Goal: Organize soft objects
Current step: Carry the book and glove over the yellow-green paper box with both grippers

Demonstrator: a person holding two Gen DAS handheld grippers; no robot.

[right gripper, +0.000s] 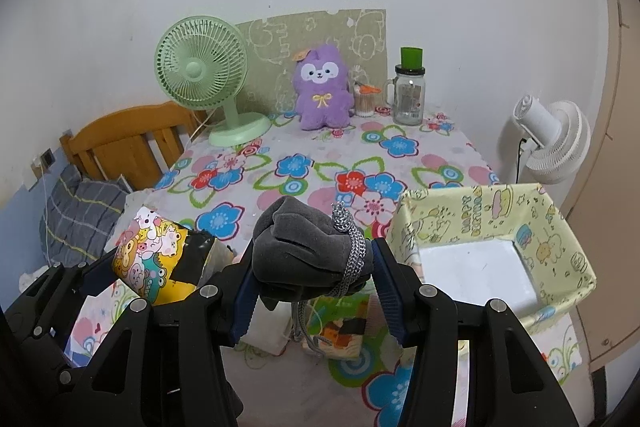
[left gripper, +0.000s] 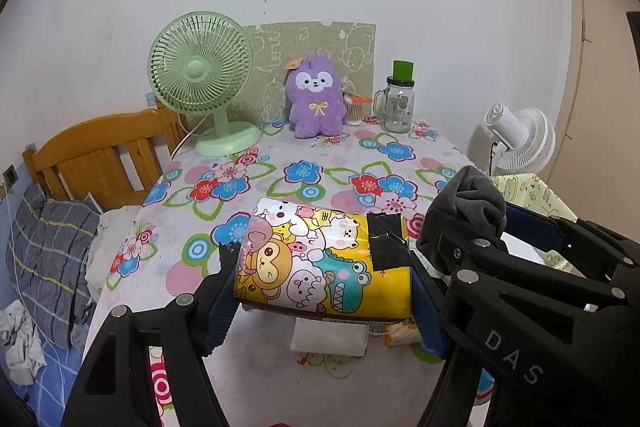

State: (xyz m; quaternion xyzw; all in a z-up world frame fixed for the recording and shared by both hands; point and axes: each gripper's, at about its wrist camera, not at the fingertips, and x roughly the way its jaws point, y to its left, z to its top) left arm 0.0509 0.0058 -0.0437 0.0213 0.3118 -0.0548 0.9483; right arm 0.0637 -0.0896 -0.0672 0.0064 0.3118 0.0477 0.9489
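A yellow cartoon-print soft pack point(left gripper: 320, 263) with black tape hangs above the flowered table, and my left gripper point(left gripper: 324, 291) is shut on its two ends. The same pack point(right gripper: 156, 263) shows at the left of the right wrist view. A grey cloth pouch point(right gripper: 308, 251) wound with a silver cord sits between the blue pads of my right gripper point(right gripper: 314, 295), which is shut on it; the pouch point(left gripper: 464, 211) also appears at the right of the left wrist view. A pale yellow printed box point(right gripper: 492, 219), open-topped with a white floor, stands to the right.
On the table under the grippers lie a white pad point(left gripper: 330, 339) and a small printed packet point(right gripper: 340, 335). At the back stand a green fan point(right gripper: 204, 75), a purple plush point(right gripper: 322, 87) and a glass jar point(right gripper: 408, 95). A white fan point(right gripper: 548, 139) is right, a wooden bed point(right gripper: 128, 143) left.
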